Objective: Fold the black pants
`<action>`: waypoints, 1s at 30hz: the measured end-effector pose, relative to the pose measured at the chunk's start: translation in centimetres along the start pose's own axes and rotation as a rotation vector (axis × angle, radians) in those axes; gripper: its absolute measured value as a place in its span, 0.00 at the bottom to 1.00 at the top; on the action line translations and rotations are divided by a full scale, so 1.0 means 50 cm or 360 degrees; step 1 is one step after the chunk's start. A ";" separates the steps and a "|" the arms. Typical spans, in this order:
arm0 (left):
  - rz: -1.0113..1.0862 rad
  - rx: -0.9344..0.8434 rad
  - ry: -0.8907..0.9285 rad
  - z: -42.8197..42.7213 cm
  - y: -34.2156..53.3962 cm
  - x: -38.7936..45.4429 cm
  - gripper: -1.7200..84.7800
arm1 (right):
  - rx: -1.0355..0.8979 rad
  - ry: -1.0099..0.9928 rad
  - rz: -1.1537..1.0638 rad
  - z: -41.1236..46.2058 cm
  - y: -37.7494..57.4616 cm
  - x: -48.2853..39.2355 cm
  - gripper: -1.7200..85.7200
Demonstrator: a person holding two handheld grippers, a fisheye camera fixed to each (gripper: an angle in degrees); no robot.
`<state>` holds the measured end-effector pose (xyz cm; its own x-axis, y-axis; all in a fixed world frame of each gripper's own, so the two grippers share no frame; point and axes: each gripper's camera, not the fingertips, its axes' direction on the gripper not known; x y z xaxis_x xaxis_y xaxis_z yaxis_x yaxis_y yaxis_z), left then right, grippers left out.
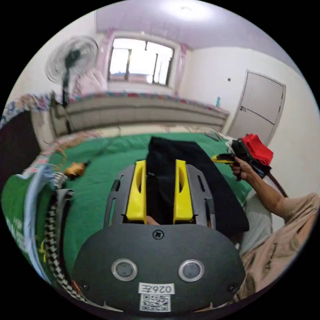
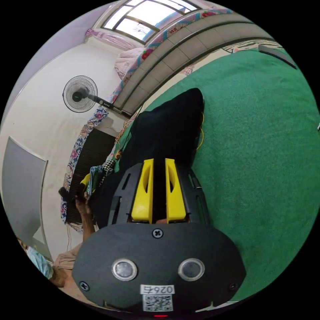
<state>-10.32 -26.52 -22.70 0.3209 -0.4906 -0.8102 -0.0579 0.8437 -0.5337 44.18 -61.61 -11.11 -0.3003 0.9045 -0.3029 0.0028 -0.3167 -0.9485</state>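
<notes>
In the left gripper view, the left hand-held gripper [image 1: 161, 163] hovers with jaws apart over the black pants [image 1: 200, 176] lying folded on the green bed [image 1: 96, 183]; the pants' near end is hidden behind the gripper body. In the right gripper view, the right hand-held gripper [image 2: 159, 163] has jaws narrowly apart; whether they pinch the pants [image 2: 170, 126] is unclear.

white walls [image 1: 213, 73], bright window [image 1: 141, 60], standing fan [image 1: 71, 60], grey door [image 1: 258, 106]

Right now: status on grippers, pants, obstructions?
Left gripper open over black pants. Right gripper narrowly open, cloth between jaws. Pants lie on green cover. Nothing obstructing.
</notes>
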 end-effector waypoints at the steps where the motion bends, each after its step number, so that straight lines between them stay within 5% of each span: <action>1: -0.0040 -0.0201 0.0171 0.088 -0.020 -0.025 0.24 | -0.0010 -0.0008 0.0010 -0.002 0.001 0.020 0.06; 6: -0.0150 -0.0823 0.0679 0.378 -0.031 -0.067 0.27 | 0.0069 -0.0011 0.0060 -0.041 0.002 0.080 0.06; 17: 0.0019 -0.0805 0.0489 0.498 -0.011 -0.028 0.16 | 0.0090 0.0208 -0.0265 -0.074 0.028 0.061 0.01; 24: 0.0118 -0.0345 0.0722 0.466 0.000 0.014 0.10 | 0.0079 0.0239 -0.0578 -0.102 0.081 -0.013 0.04; 30: 0.0450 -0.0291 0.1145 0.508 0.011 0.172 0.09 | -0.0123 -0.0240 -0.0563 -0.109 0.104 -0.019 0.14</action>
<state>16.41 -24.74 -23.83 -0.4154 -0.3363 -0.8452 -0.2203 0.9387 -0.2652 49.69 -62.57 -16.25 -0.4324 0.8999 0.0557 -0.0560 0.0349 -0.9978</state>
